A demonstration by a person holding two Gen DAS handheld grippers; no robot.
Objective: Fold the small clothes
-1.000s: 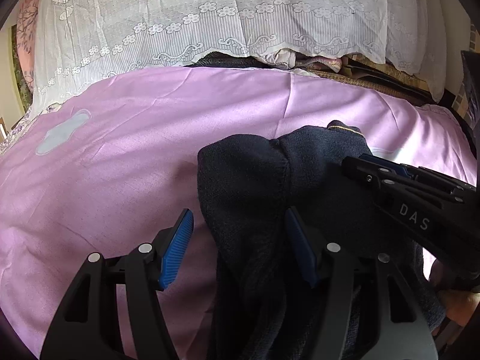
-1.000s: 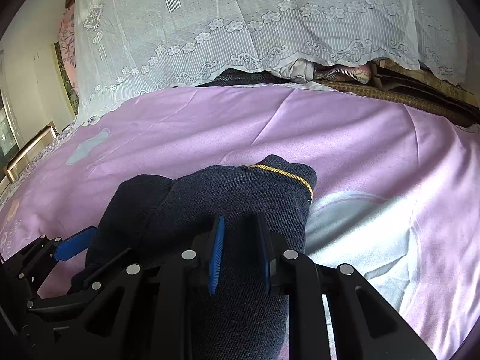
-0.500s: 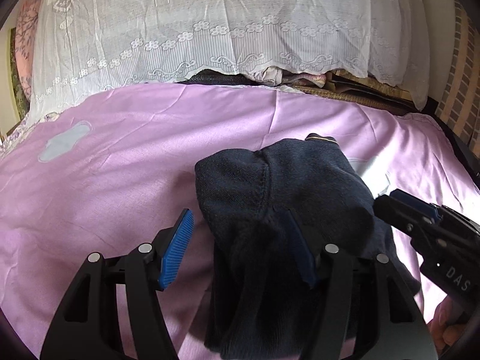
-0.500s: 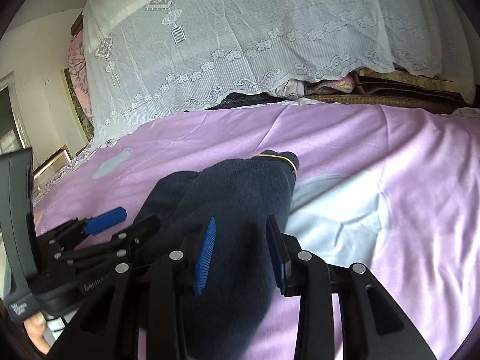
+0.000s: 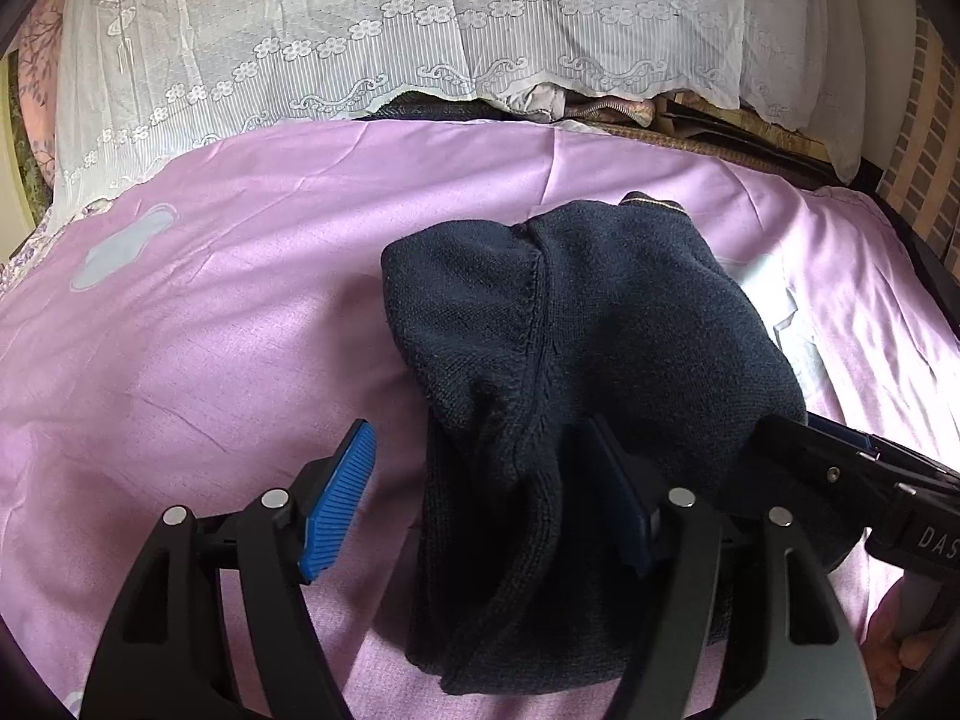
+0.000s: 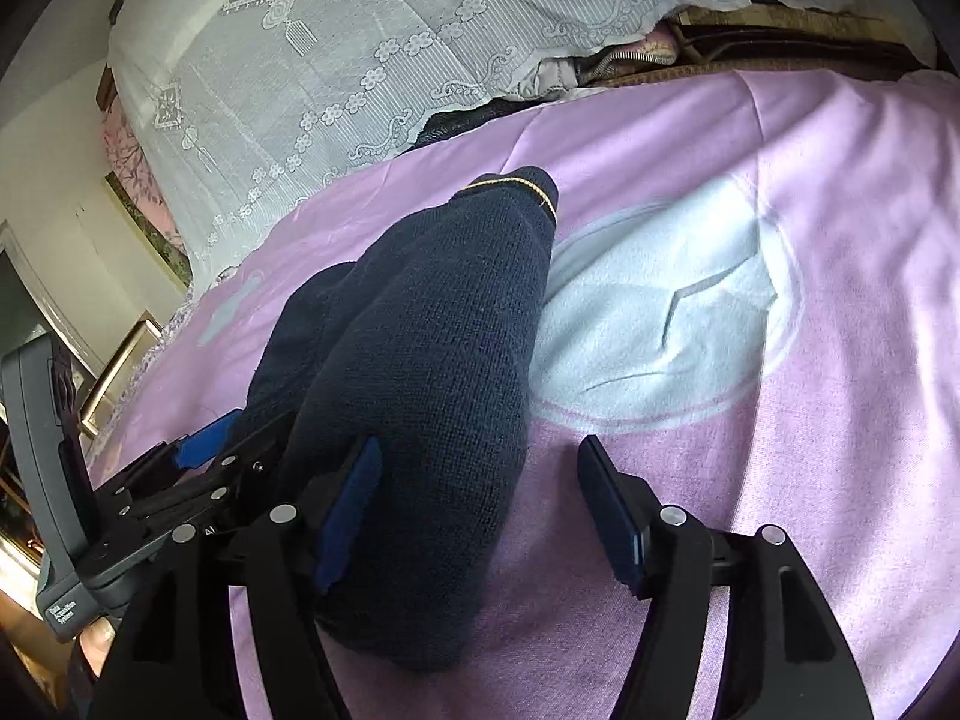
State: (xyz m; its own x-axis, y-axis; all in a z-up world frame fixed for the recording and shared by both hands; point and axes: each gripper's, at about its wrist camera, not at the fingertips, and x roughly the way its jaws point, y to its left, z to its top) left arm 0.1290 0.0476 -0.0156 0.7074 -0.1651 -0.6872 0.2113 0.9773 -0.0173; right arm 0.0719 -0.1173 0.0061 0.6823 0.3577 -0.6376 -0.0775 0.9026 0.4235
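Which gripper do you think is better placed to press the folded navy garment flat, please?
Probably the left gripper: its opening jaws straddle the navy garment's near end. The right gripper sits at its edge, jaws opening mostly over the pink sheet.

Coarse matt navy knit garment [image 5: 600,324] lies on smooth pink sheet [image 5: 240,312] (faint sheen), lace cloth [image 5: 420,30] behind.

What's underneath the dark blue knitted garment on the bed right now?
The navy knitted garment lies folded on the pink bedsheet, partly covering a pale white print on that sheet. Whether anything else sits beneath the knit cannot be seen; the fabric hides it.
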